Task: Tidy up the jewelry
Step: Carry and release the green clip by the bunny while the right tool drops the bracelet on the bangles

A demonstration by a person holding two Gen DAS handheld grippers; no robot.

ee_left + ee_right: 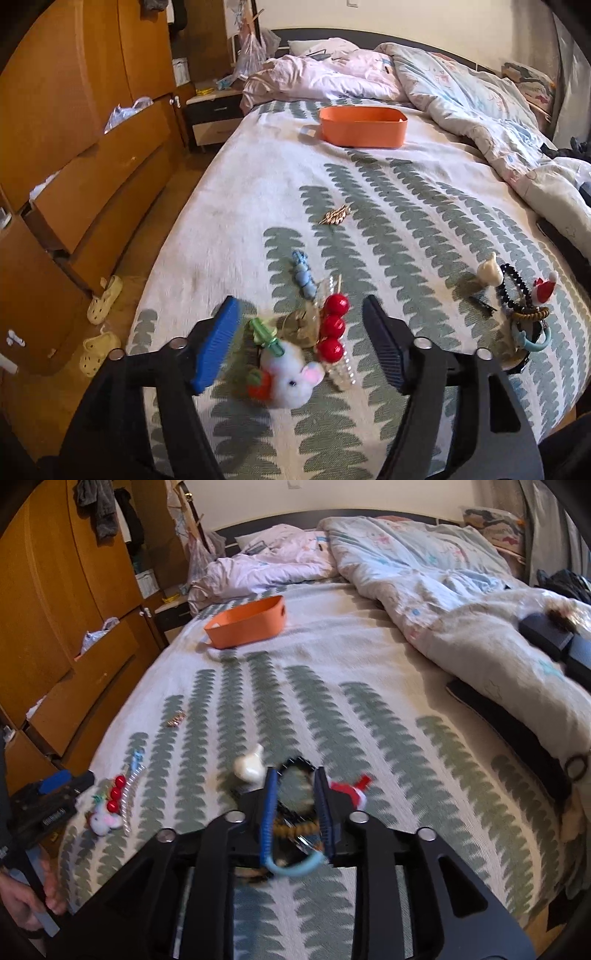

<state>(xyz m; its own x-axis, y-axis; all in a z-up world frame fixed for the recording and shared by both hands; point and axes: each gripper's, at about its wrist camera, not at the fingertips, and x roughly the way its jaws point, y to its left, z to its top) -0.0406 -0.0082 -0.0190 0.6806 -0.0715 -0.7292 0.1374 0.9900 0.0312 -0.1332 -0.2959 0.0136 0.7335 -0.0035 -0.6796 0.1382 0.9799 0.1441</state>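
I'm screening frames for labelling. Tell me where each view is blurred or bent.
Left wrist view: white plush bunny clip and red bead hair clip are motion-smeared; round orange plastic bin is sharp; wooden wardrobe bows from fisheye. Right wrist view: bracelets between the right hand-held gripper fingers are smeared, the bed's edges curved.

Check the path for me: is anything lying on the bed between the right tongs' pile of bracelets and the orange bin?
Nothing blocks it. From the bracelets at the right tongs to the orange bin, the bedspread is bare. The gold clip lies off to the left of that line, and the quilt off to the right.
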